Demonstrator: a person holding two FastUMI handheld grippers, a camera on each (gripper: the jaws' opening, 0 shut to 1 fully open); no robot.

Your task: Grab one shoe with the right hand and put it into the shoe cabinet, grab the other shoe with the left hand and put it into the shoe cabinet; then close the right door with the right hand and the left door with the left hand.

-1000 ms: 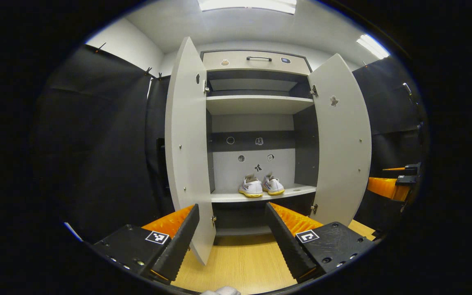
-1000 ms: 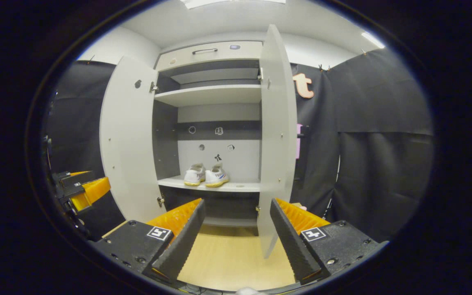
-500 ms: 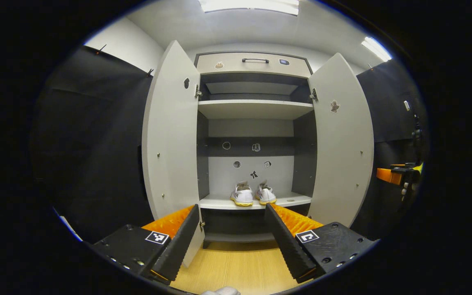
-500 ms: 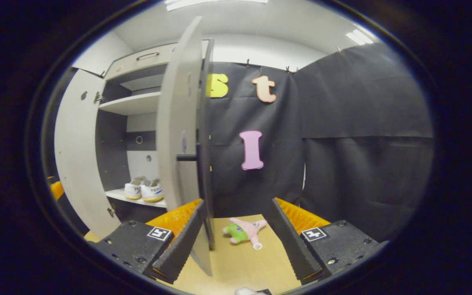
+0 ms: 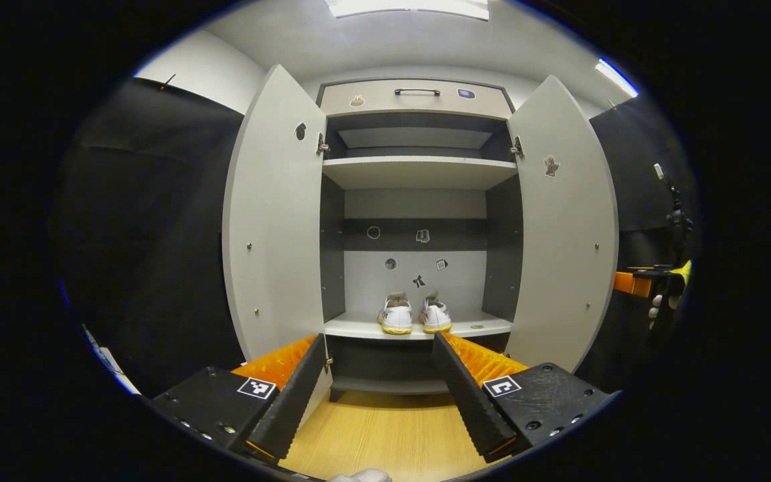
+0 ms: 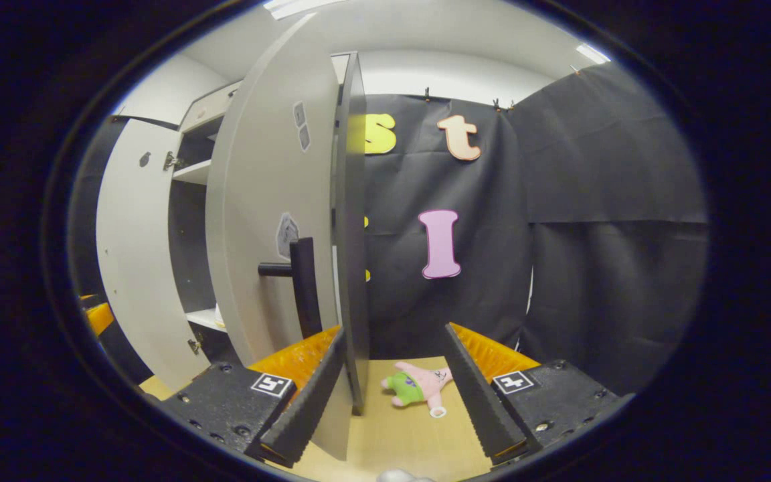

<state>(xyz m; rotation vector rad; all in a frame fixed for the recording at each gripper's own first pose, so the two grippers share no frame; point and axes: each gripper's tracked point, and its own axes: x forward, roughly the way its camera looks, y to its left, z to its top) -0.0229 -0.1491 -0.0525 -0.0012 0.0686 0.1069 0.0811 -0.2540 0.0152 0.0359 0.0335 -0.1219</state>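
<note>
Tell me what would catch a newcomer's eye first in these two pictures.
In the left gripper view, the shoe cabinet stands with both doors wide open and a pair of white shoes side by side on its lower shelf. In the right gripper view, the right door's edge fills the middle just ahead of the open right tool, with a pink and green plush toy on the wooden floor beyond.

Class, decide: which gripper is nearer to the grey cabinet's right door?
Right. The right gripper straddles the grey right door, its edge between open fingers. The left gripper faces the cabinet centre, farther off.
</note>
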